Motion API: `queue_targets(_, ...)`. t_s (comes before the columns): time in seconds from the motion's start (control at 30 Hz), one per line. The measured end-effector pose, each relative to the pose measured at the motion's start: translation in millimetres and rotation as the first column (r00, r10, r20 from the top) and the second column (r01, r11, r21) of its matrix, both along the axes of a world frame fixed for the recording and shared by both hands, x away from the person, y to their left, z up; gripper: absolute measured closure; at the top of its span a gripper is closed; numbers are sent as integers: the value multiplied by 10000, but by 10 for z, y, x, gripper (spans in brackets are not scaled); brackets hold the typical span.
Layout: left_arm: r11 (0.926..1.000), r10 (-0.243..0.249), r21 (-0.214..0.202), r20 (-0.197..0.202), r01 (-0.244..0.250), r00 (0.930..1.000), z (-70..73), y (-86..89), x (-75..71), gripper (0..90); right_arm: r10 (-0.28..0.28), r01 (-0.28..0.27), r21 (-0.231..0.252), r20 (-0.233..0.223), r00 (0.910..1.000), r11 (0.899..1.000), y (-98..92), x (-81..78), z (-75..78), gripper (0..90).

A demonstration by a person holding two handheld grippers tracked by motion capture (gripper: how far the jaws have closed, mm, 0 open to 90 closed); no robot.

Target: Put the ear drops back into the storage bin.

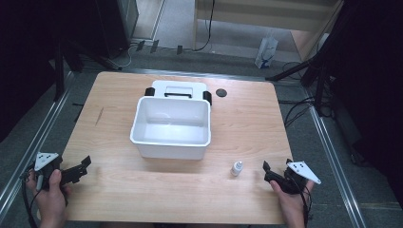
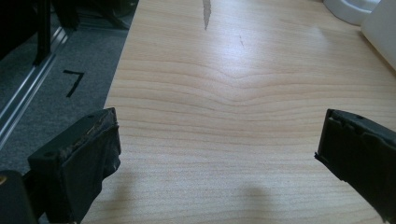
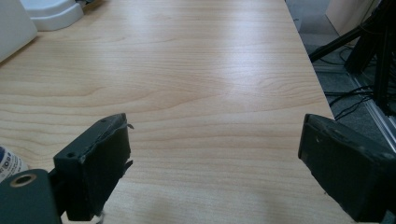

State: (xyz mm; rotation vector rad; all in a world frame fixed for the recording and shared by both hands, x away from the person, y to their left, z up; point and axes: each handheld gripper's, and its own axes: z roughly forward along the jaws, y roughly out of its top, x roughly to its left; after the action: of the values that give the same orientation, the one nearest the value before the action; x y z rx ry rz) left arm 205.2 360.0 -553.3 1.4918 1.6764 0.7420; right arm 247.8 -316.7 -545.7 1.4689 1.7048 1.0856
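Observation:
A white plastic bin (image 1: 171, 127) stands mid-table, its inside bare, and its white lid (image 1: 178, 89) with black clips lies flat just behind it. A small white dropper bottle (image 1: 236, 168) stands upright on the wood near the front right. My right gripper (image 1: 276, 172) rests at the front right corner, a short way right of the bottle, jaws open with only bare wood between them; the bottle's edge (image 3: 8, 164) peeks past its left jaw. My left gripper (image 1: 81, 168) sits at the front left corner, open and holding nothing.
A small black round disc (image 1: 221, 92) lies on the table behind the bin to the right. The wooden table (image 1: 119, 190) has a dark scratch (image 1: 99, 116) at its left. Metal rails and cables run along the floor on both sides.

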Motion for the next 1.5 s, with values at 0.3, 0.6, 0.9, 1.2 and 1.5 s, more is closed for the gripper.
queue_targets(0.3,10000,10,-11,-61,-10,10000,3,1,2,2,-451,452,-286,60,9990,9986,15,-1,-1,62)
queue_targets(0.6,9999,33,-148,4,-33,10000,2,10,-4,2,-581,542,-641,-610,9964,9965,18,61,47,74)
queue_targets(0.9,9999,-91,-63,-11,91,10000,1,0,0,2,327,-708,-2160,-1750,9840,9738,143,161,299,94)
queue_targets(1.2,9999,-156,-77,-65,155,9999,2,1,2,2,1861,-3208,-3705,-3555,9160,8717,452,317,588,126)
queue_targets(1.5,9998,-152,-94,-68,151,9999,1,3,5,2,2727,-5580,-4238,-5656,7783,7135,697,464,778,140)
